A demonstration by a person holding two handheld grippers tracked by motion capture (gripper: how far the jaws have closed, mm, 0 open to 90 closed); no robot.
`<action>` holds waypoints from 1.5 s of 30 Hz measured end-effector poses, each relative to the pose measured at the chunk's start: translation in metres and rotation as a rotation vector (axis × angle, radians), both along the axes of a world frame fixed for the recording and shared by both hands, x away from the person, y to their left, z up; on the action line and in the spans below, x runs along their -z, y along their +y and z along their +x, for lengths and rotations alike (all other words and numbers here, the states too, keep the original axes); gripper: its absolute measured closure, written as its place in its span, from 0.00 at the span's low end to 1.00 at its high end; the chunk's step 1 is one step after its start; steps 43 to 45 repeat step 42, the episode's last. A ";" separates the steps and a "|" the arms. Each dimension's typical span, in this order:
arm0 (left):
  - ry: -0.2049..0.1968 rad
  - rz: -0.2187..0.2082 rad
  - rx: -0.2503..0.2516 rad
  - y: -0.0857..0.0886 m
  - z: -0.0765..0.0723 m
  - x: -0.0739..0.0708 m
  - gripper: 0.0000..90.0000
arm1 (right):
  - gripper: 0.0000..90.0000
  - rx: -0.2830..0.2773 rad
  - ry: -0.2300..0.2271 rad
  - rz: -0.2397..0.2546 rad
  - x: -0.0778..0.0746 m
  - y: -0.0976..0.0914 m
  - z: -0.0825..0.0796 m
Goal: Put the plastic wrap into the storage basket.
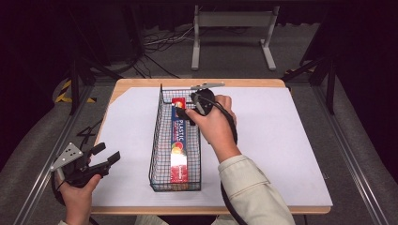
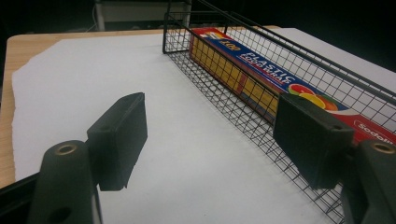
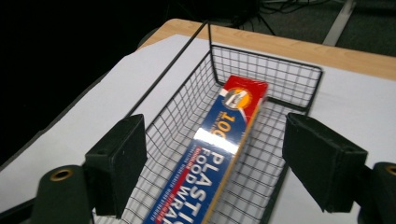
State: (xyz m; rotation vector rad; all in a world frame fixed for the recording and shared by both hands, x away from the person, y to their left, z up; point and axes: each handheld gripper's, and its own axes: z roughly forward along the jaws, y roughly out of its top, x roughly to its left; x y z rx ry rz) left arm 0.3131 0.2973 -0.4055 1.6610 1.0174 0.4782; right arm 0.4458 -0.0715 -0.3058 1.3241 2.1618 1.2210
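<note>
In the high view, the long box of plastic wrap (image 1: 179, 140) already lies flat inside the wire basket (image 1: 157, 136), which sits in the middle of the surface (image 1: 281, 140). The right gripper (image 1: 190, 112) hovers over the far end of the box, toward 12 o'clock, so the putting-in part looks done, and I think what is left is to pull that hand away. The left gripper (image 1: 105, 157) waits at about 8 o'clock, near the edge, holding nothing. In the left gripper view, its fingers (image 2: 119, 140) stand wide open over the smooth white sheet, with the basket at 2 o'clock. The basket is thin black wire in small squares, see-through and stiff. In the right gripper view, the right fingers (image 3: 116, 163) are spread wide too, one on each side of the box, not touching it. The box is shiny cardboard, blue and red with yellow sides, long with square ends. The surface has a pale wood rim.
</note>
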 end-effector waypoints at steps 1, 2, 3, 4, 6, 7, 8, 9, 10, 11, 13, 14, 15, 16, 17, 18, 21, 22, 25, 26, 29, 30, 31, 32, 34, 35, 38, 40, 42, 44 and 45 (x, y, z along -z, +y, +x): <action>0.000 0.000 0.000 0.000 0.000 0.000 0.30 | 0.25 -0.006 -0.009 0.007 -0.001 -0.006 -0.002; 0.000 0.000 0.000 0.000 0.000 0.000 0.30 | 0.25 -0.006 -0.009 0.007 -0.001 -0.006 -0.002; -0.001 0.001 0.002 0.000 0.000 0.000 0.30 | 0.24 -0.010 -0.017 0.015 -0.003 -0.011 -0.003; -0.001 -0.002 0.001 0.001 -0.001 0.000 0.30 | 0.23 -0.016 -0.026 0.023 -0.004 -0.018 -0.006; 0.000 -0.008 -0.003 0.001 -0.001 0.000 0.30 | 0.23 -0.028 -0.049 0.027 -0.007 -0.028 -0.011; 0.001 -0.008 -0.004 0.002 -0.001 0.000 0.30 | 0.23 -0.040 -0.057 0.024 -0.008 -0.033 -0.014; 0.003 -0.008 -0.005 0.002 0.000 0.000 0.30 | 0.22 -0.046 -0.065 0.024 -0.009 -0.039 -0.017; 0.003 -0.007 -0.005 0.002 -0.001 0.000 0.30 | 0.22 -0.049 -0.077 0.020 -0.010 -0.045 -0.021; 0.001 -0.003 -0.003 0.002 -0.001 0.000 0.30 | 0.22 -0.053 -0.089 0.016 -0.012 -0.052 -0.024; 0.001 0.003 -0.005 0.002 -0.001 0.001 0.30 | 0.21 -0.057 -0.093 0.019 -0.013 -0.058 -0.027; 0.005 -0.003 -0.013 0.004 -0.001 0.002 0.30 | 0.20 -0.059 -0.107 0.020 -0.014 -0.071 -0.032; 0.005 -0.006 -0.015 0.005 -0.001 0.002 0.30 | 0.20 -0.060 -0.118 0.014 -0.014 -0.080 -0.036; 0.006 -0.007 -0.016 0.006 -0.001 0.002 0.30 | 0.19 -0.060 -0.122 0.014 -0.014 -0.087 -0.039; 0.007 -0.008 -0.018 0.006 -0.001 0.002 0.30 | 0.19 -0.060 -0.127 0.013 -0.014 -0.094 -0.042; 0.005 -0.004 -0.015 0.006 -0.001 0.002 0.30 | 0.19 -0.060 -0.138 0.004 -0.014 -0.104 -0.046; 0.007 -0.004 -0.011 0.005 0.000 0.002 0.30 | 0.18 -0.063 -0.151 -0.008 -0.013 -0.114 -0.050; 0.006 -0.008 0.013 0.003 0.000 0.002 0.29 | 0.18 -0.077 -0.198 -0.036 -0.007 -0.139 -0.060; 0.005 -0.003 0.019 0.001 0.000 0.002 0.29 | 0.17 -0.075 -0.205 -0.038 -0.004 -0.148 -0.063; 0.001 0.012 0.030 -0.002 0.001 0.002 0.29 | 0.17 -0.060 -0.229 -0.043 0.008 -0.177 -0.073; 0.000 0.018 0.033 -0.002 0.001 0.002 0.29 | 0.18 -0.055 -0.232 -0.047 0.012 -0.183 -0.075; 0.006 0.026 0.027 -0.003 0.002 0.002 0.28 | 0.18 -0.048 -0.249 -0.072 0.027 -0.205 -0.083; 0.005 0.031 0.026 -0.002 0.002 0.003 0.28 | 0.17 -0.046 -0.246 -0.079 0.034 -0.214 -0.085; 0.007 0.034 0.024 -0.002 0.003 0.003 0.28 | 0.17 -0.041 -0.249 -0.080 0.040 -0.220 -0.087; 0.008 0.036 0.024 -0.002 0.004 0.004 0.28 | 0.17 -0.034 -0.252 -0.081 0.047 -0.226 -0.088; 0.014 0.034 0.026 -0.002 0.005 0.005 0.28 | 0.17 -0.020 -0.254 -0.078 0.060 -0.237 -0.090; 0.016 0.030 0.025 -0.002 0.005 0.006 0.28 | 0.17 -0.014 -0.250 -0.075 0.066 -0.242 -0.091; 0.007 0.033 0.029 -0.003 0.004 0.005 0.28 | 0.18 0.001 -0.237 -0.082 0.082 -0.253 -0.092; 0.002 0.041 0.035 -0.004 0.004 0.005 0.28 | 0.17 0.013 -0.238 -0.086 0.090 -0.261 -0.094; 0.000 0.040 0.035 -0.004 0.004 0.005 0.28 | 0.17 0.016 -0.240 -0.079 0.092 -0.263 -0.095; 0.000 0.040 0.035 -0.004 0.004 0.005 0.28 | 0.17 0.016 -0.240 -0.079 0.092 -0.263 -0.095; 0.000 0.040 0.035 -0.004 0.004 0.005 0.28 | 0.17 0.016 -0.240 -0.079 0.092 -0.263 -0.095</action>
